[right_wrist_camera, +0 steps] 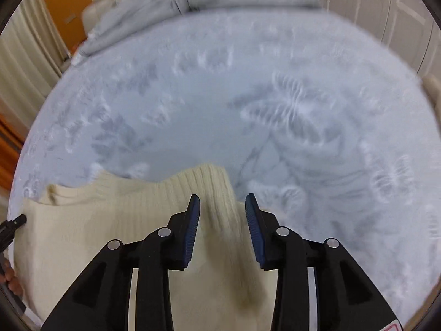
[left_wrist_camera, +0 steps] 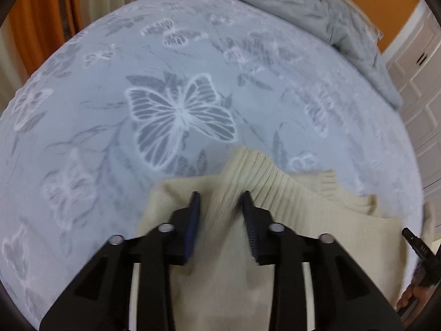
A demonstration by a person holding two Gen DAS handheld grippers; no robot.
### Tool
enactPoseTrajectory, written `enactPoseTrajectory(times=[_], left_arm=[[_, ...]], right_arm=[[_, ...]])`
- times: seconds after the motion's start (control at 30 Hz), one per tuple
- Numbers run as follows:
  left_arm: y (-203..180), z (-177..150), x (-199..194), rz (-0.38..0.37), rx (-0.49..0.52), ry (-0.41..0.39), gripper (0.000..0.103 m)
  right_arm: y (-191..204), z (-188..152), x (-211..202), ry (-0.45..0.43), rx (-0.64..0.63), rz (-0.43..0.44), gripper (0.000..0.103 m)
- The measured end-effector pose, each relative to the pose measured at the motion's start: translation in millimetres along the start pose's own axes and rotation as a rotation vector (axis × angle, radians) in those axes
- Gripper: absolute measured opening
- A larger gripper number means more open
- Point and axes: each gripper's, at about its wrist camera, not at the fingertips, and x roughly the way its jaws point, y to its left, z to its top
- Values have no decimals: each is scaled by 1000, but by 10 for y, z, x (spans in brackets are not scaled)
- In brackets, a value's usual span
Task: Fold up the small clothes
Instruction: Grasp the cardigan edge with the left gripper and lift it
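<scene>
Both claws hang over a cream sweater on a bed — one at each side of it.

Left claw has its jaws partly open. A raised fold of sweater runs up between them toward 12 o'clock. The pads look like they sit just beside the knit, not squeezing it, though blur makes this hard to be sure of. So it likely holds nothing yet.

Right claw is partly open too. A ribbed bump of the sweater stands up between its pads. There is a gap on both sides, so it does not pinch the cloth.

From the left camera, the other claw's tip peeks in at 4 o'clock, with a bit of hand below it. From the right camera, the left claw's tip shows at 9 o'clock.

The sweater lies at the near edge of the bedsheet, which has big butterflies on it. Most of the sheet past it is bare — probably room for the folding. A grey blanket is bunched at the far end, at 1 o'clock, well apart from the sweater.

The claws seem set at two sides so they can lift the sweater evenly and fold it. That is a guess.
</scene>
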Motion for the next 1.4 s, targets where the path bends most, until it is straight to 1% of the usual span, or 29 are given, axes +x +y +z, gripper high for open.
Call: enactPoseTrajectory(times=[0.07,0.1,0.13,0.17,0.2,0.3,0.33,0.4,0.43,0.47,0.5,0.53,0.6,0.63,0.7,0.73,0.77,0.83,0.93,1.0,1.07,1.1,1.13,1.17,1.2,1.23,1.27,1.3,1.4], left_arm=[[81,-122,-328,-39,1,-55,45],[171,-254,-546,-48,-21,-84,62],[234,-327,-646,-62,-43,-97,73],[352,-480,-784,-93,-83,-104,75],[436,-576,-841,-114,-110,-94,77],[699,-904,-904,-153,-205,-54,77],[771,-997,-900,-159,-233,-50,77],[874,-1135,-832,-155,-280,-15,77],[899,-1164,-786,-160,-287,0,77],[912,-1181,-749,-159,-287,8,77],[919,-1179,-708,-153,-280,14,77],[910,-1183,-681,-159,-269,16,77],[889,-1168,-610,-166,-258,23,77],[884,-1168,-573,-174,-261,26,77],[901,-1195,-514,-178,-275,29,78],[901,-1206,-501,-183,-272,25,80],[897,-1210,-494,-187,-273,21,81],[915,-1208,-489,-208,-296,13,83],[1001,-1208,-473,-245,-341,4,85],[1063,-1223,-475,-278,-380,-6,87],[1081,-1239,-479,-284,-387,-11,87],[1068,-1238,-480,-282,-378,-16,86],[1046,-1233,-481,-272,-360,-22,77],[1008,-1223,-469,-259,-329,-21,64],[977,-1203,-426,-274,-310,-1,39],[968,-1188,-380,-290,-317,31,34],[979,-1175,-406,-289,-346,30,30],[954,-1141,-492,-314,-361,17,23],[686,-1002,-880,-332,-304,-76,21]], right_arm=[[209,-101,-352,-52,-68,29,35],[396,-227,-536,-58,-114,79,35],[518,-296,-585,-53,-133,112,35],[665,-411,-669,-33,-159,161,35],[838,-536,-712,-5,-184,202,35],[1377,-788,-644,84,-258,303,24],[1476,-807,-624,90,-275,303,20],[1788,-864,-467,124,-314,268,19],[1881,-864,-247,178,-301,246,18],[1908,-875,-42,248,-275,238,18],[1946,-875,64,267,-260,240,14],[1973,-851,110,241,-258,244,13],[2014,-747,100,274,-254,217,14],[2035,-734,34,280,-245,216,15],[1993,-672,-159,250,-216,242,15],[1964,-668,-204,238,-198,234,15],[1910,-689,-200,244,-174,223,15],[1843,-787,-49,304,-152,203,11],[1870,-865,31,280,-193,197,11],[1916,-854,42,289,-198,177,11],[1965,-865,58,285,-229,163,12],[1987,-869,59,282,-238,158,12],[2000,-884,49,277,-245,155,12],[2002,-867,80,274,-252,153,12],[1993,-863,77,271,-256,152,13],[1981,-873,67,267,-255,152,13],[1972,-878,66,264,-255,152,13],[1971,-883,56,261,-256,152,13],[1954,-884,45,258,-258,165,13]])
